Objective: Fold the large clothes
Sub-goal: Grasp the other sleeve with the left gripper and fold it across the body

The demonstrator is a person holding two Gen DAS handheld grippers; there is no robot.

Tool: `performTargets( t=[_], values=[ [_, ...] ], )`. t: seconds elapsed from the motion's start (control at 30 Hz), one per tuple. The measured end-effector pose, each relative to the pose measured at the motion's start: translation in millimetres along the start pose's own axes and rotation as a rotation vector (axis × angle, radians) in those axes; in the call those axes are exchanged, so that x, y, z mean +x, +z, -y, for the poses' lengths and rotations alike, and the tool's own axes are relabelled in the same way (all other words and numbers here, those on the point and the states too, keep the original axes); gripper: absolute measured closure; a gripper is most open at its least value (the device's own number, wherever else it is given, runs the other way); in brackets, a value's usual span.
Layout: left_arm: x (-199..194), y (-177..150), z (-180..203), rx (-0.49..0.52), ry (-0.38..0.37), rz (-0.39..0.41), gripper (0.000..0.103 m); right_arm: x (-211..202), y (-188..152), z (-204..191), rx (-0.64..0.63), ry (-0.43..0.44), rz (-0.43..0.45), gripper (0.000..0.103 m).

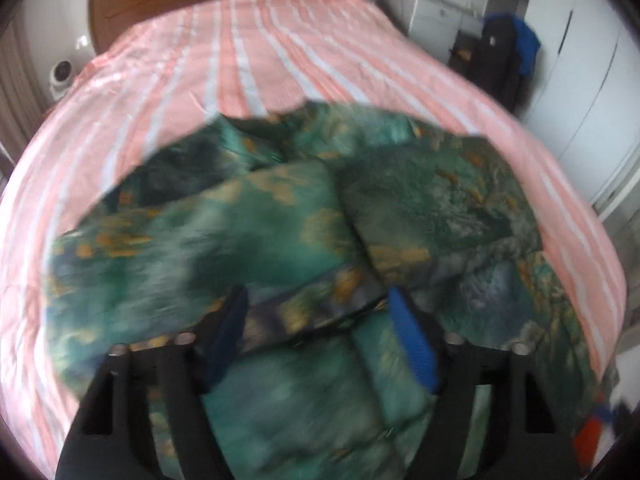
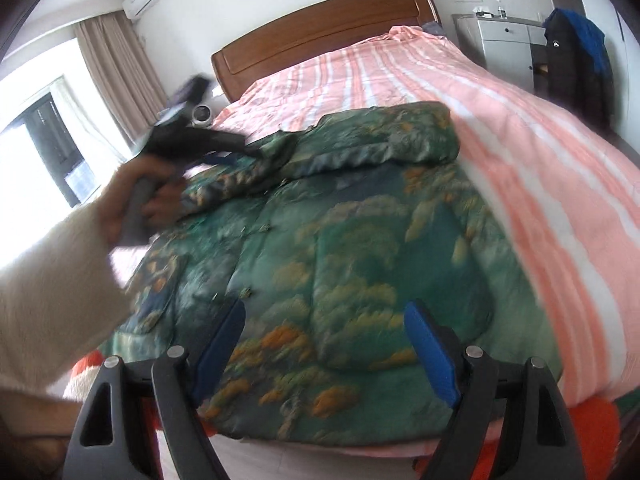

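jacket (image 2: pixel 340 248) lies mid-frame on bed (image 2: pixel 540 168), sleeve folded in | left gripper (image 1: pixel 316 320) fingers wide, band of fabric between, not pinched | right gripper (image 2: pixel 324 336) fingers wide, empty | advice: square edges before next fold

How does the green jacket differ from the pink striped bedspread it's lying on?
The green jacket is puffy, quilted and printed with orange-gold patches; the pink striped bedspread is thin, with plain white stripes. The jacket is bunched, with parts folded over it, and covers only the near end; the bedspread lies spread out up to the wooden headboard. Both are soft fabric.
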State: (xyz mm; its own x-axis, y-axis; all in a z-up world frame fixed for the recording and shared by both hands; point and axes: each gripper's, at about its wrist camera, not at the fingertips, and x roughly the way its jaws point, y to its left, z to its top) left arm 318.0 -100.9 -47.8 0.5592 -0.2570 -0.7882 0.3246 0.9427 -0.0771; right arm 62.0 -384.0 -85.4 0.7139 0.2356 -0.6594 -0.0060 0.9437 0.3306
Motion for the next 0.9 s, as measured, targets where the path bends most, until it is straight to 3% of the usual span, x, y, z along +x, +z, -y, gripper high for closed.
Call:
performTargets(
  t=[0.1,0.17,0.33,0.47,0.57,0.6,0.67,0.9],
  values=[
    [-38,-7,-41,-0.040,0.063,0.088,0.011,14,34,-3,-0.032,0.014,-0.006,0.022],
    [-44,-11,-76,-0.058,0.183,0.116,0.011,34,70,-10,-0.025,0.076,-0.018,0.022],
    [-16,-38,-137,-0.148,0.316,0.040,0.011,109,159,-46,-0.007,0.276,-0.020,0.022],
    [14,-65,-155,-0.175,0.337,-0.038,0.010,206,198,-83,0.034,0.430,-0.138,0.022],
    [17,-74,-154,-0.189,0.345,-0.036,0.003,275,190,-88,0.074,0.359,-0.277,0.022],
    [19,-74,-157,-0.189,0.339,-0.036,0.002,298,180,-85,0.083,0.272,-0.339,0.025],
    [15,-77,-156,-0.182,0.334,-0.035,0.002,315,167,-80,0.078,0.201,-0.373,0.036],
    [-27,-90,-131,-0.122,0.382,0.045,0.003,243,162,-91,-0.030,0.184,-0.297,0.028]
  ],
)
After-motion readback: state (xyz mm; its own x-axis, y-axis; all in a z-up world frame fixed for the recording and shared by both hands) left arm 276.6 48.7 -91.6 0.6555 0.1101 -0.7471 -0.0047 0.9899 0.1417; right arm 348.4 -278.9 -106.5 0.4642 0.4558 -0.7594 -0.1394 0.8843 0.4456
